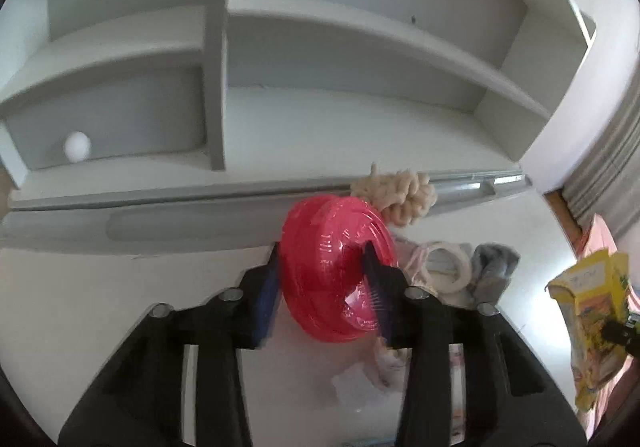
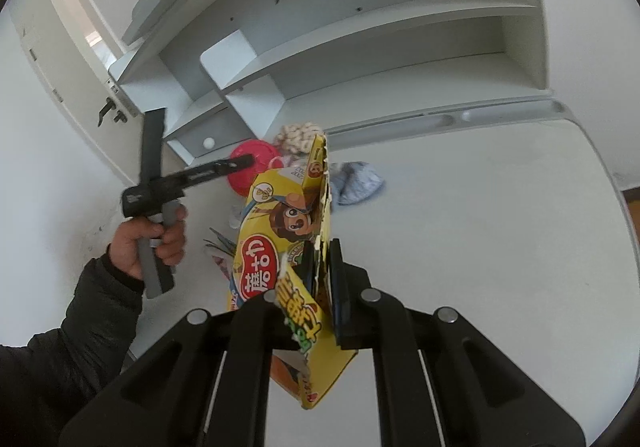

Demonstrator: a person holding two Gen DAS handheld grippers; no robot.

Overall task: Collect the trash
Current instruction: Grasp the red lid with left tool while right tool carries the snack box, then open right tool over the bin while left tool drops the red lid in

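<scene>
A red plastic bowl (image 1: 320,279) sits tilted between the fingers of my left gripper (image 1: 322,251). One pad lies against its outside and the other reaches inside its rim, so the gripper is shut on it just above the white desk (image 1: 80,287). The right wrist view shows the same bowl (image 2: 256,151) at the left gripper's tip. My right gripper (image 2: 320,259) is shut on a torn yellow snack box (image 2: 272,231), held upright above the desk. That box (image 1: 592,307) also shows at the right edge of the left wrist view.
A beige knotted cloth (image 1: 396,199), a white and pink item (image 1: 444,267) and a grey cloth (image 1: 492,267) lie behind the bowl. White shelves (image 1: 216,47) rise at the desk's back, with a white ball (image 1: 77,146) in one cubby. A hand (image 2: 140,243) in a dark sleeve holds the left gripper.
</scene>
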